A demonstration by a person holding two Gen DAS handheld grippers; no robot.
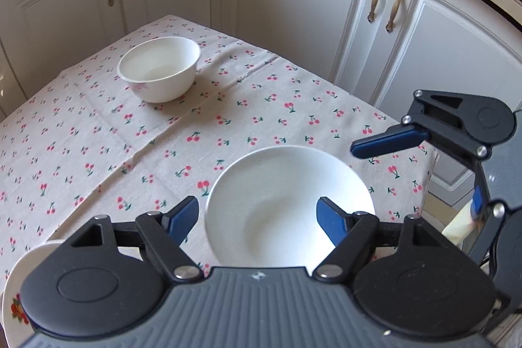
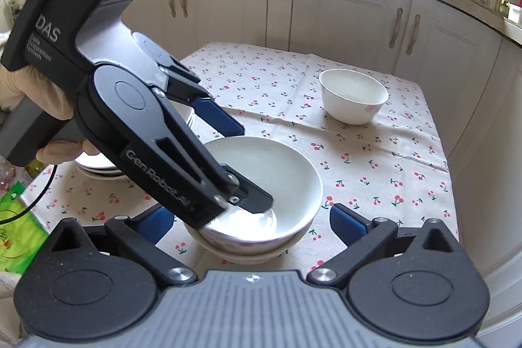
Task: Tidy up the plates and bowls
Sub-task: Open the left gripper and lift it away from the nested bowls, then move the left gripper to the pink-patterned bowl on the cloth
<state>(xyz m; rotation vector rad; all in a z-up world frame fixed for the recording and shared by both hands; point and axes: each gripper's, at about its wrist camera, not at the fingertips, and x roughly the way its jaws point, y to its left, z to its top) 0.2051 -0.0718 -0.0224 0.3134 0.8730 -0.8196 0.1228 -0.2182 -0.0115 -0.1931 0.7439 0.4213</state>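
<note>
A white bowl (image 1: 287,185) tops a short stack of bowls (image 2: 248,250) at the near edge of the cherry-print tablecloth (image 1: 98,136). My left gripper (image 1: 257,212) straddles that bowl's left rim. One finger (image 2: 222,119) stands just outside the rim, apart from it, and the other (image 2: 257,199) reaches down inside. My right gripper (image 2: 251,214) is open wide on the near side of the stack, touching nothing. One of its blue fingers (image 1: 388,141) shows to the right of the bowl. A second white bowl (image 1: 160,69) (image 2: 354,95) stands alone at the far end.
A stack of plates (image 2: 98,168) sits left of the bowls, and a fruit-print plate's rim (image 1: 16,289) shows at lower left. White cabinets (image 1: 293,5) close off the table's far side. The table's right edge (image 1: 434,158) is near. A green bag (image 2: 16,227) lies left.
</note>
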